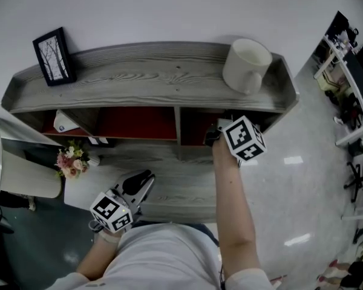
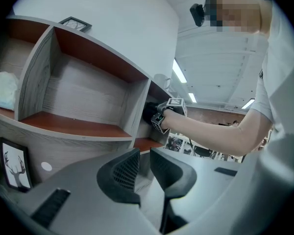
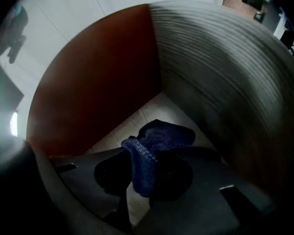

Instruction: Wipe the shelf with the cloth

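Note:
The grey wood shelf (image 1: pixel 151 77) has red back panels and open compartments below its top board. My right gripper (image 3: pixel 144 173) is shut on a dark blue cloth (image 3: pixel 154 146) inside the right compartment, and the cloth rests against the pale compartment floor near the back corner. In the head view only that gripper's marker cube (image 1: pixel 243 139) shows at the compartment mouth; the cloth is hidden there. My left gripper (image 1: pixel 144 180) hangs low in front of the lower shelf board. Its jaws (image 2: pixel 144 168) stand close together with nothing between them. The left gripper view also shows the right gripper (image 2: pixel 167 112) reaching into the shelf (image 2: pixel 83 97).
On the top board stand a black picture frame (image 1: pixel 53 56) at the left and a white mug (image 1: pixel 247 65) at the right. A white box (image 1: pixel 66 122) lies in the left compartment. A small flower bunch (image 1: pixel 72 159) and a pale seat (image 1: pixel 24 174) are at the lower left.

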`<state>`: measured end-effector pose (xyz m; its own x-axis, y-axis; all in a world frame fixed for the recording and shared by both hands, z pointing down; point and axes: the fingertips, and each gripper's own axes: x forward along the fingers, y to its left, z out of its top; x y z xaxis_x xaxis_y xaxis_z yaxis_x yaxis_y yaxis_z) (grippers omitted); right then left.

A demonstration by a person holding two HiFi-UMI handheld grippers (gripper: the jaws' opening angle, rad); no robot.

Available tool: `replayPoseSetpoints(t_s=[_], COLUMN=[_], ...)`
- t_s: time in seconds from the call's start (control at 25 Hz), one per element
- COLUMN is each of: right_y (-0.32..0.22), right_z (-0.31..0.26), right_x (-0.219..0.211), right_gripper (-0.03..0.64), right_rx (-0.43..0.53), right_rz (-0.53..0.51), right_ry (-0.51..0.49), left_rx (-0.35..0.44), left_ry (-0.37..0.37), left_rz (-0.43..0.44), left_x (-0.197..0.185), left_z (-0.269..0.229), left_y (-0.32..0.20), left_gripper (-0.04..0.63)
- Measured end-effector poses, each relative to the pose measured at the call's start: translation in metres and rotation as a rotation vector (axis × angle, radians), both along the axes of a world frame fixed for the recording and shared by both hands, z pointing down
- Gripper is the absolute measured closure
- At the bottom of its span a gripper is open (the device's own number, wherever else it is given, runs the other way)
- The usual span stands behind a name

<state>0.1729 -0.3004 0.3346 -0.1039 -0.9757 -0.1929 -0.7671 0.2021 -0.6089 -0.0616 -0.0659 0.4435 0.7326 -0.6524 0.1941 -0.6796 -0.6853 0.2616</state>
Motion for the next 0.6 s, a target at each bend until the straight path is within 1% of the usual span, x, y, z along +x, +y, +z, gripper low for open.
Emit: replayPoseSetpoints(t_s=[0.12,0.24,0.36,0.44,0.52,0.6], right_y=[0.0,0.001,0.003,0.003,0.002,0.001], right_z=[-0.009,-0.011,-0.008,-0.005,-0.003,0.0], right_x=[-0.038,-0.087,-0.127,-0.141,-0.144,-0.144], right_gripper=[0.546,0.547,0.547,0.547,0.551,0.551], right_rx=[0.062,0.11,0.139,0.148,0.158,0.166], right_rz=[-0.081,-0.217,-0.327,-0.348,-0.342,-0.33], right_ry=[0.117,0.272,0.384,0.434,0.449,0.492], left_rx=[0.001,-0.001,0.0,0.001,-0.001,-0.003], left_ry=[0.002,0.003,0.003,0.003,0.002,0.001], left_rz=[-0.02,-0.035,-0.047,-0.057,-0.068,-0.079], left_x=[-0.006,-0.01,-0.012,-0.014,-0.017,-0.021], left_z=[0.0,0.001,0.001,0.0,0.001,0.002], left_y=[-0.002,-0.003,-0.003,-0.004,-0.004,-0.005], left_gripper=[0.543,0.543,0.543,0.543,0.543,0.543])
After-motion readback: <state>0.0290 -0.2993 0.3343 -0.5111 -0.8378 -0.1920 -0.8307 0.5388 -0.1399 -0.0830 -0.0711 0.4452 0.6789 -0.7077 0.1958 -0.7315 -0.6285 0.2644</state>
